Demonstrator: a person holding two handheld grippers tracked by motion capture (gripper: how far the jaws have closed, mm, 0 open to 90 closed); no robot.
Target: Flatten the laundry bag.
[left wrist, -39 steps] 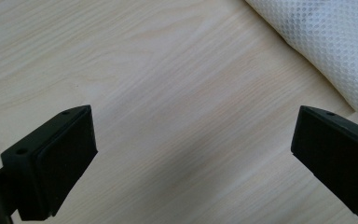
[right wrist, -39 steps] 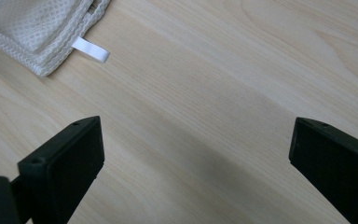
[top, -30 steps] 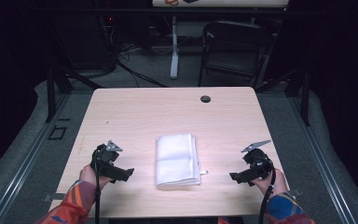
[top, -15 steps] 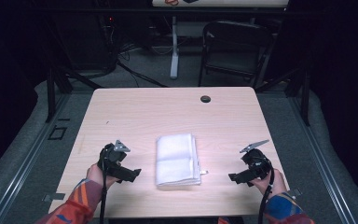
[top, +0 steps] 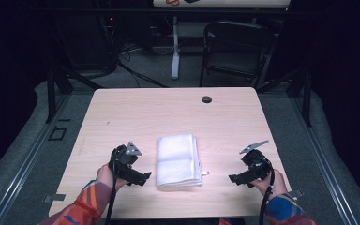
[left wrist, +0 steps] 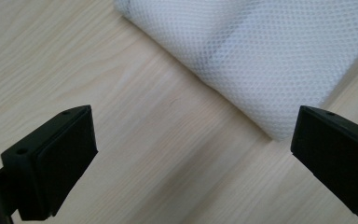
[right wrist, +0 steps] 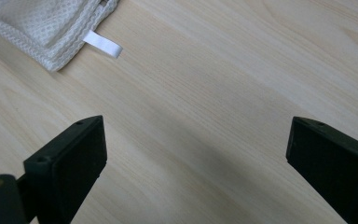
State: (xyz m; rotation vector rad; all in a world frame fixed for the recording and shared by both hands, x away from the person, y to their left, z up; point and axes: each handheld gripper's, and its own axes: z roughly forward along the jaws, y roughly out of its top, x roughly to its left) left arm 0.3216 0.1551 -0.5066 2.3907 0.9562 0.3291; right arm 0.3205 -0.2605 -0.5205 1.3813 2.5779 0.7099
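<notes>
A folded white cloth (top: 178, 160) is lying near the front middle of the wooden worktop (top: 168, 112). The left tool (top: 140, 177) is hovering just beside the cloth's left edge, jaws spread wide and gripping nothing. The right tool (top: 235, 178) is waiting farther off, also spread and gripping nothing. Nothing is being handled; any work on the cloth looks unstarted.

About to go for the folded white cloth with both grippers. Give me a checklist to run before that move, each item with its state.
1. Left gripper jaws open: ok.
2. Right gripper jaws open: ok.
3. Both grippers empty: ok.
4. Folded cloth lying flat between the grippers, untouched: ok.
5. Cloth corner ahead of the left gripper's jaws, in the left gripper view: ok.
6. Cloth's small white tag free on the table: ok.
</notes>
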